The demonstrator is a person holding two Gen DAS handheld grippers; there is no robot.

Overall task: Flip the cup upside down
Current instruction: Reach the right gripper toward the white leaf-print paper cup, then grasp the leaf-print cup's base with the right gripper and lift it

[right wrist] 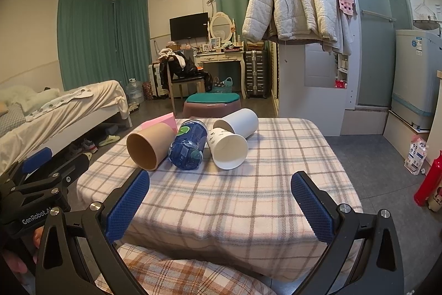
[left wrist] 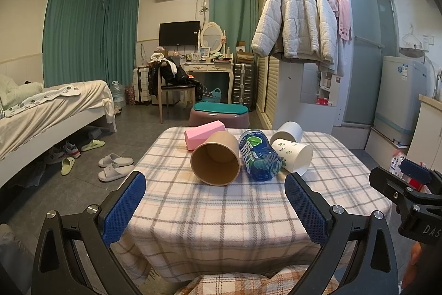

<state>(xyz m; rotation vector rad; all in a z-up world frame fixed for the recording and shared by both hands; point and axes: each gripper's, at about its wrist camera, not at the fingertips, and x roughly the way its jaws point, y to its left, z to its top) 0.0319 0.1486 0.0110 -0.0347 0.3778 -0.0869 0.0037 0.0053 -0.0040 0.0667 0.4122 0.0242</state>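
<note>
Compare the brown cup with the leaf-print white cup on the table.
The brown cup is plain kraft brown inside and out; the leaf-print cup is white with small green leaves. The brown cup lies left of the blue bottle, the leaf-print cup right of it. The brown cup looks wider at the mouth. Both lie on their sides on the plaid cloth, mouths toward the grippers.
</note>
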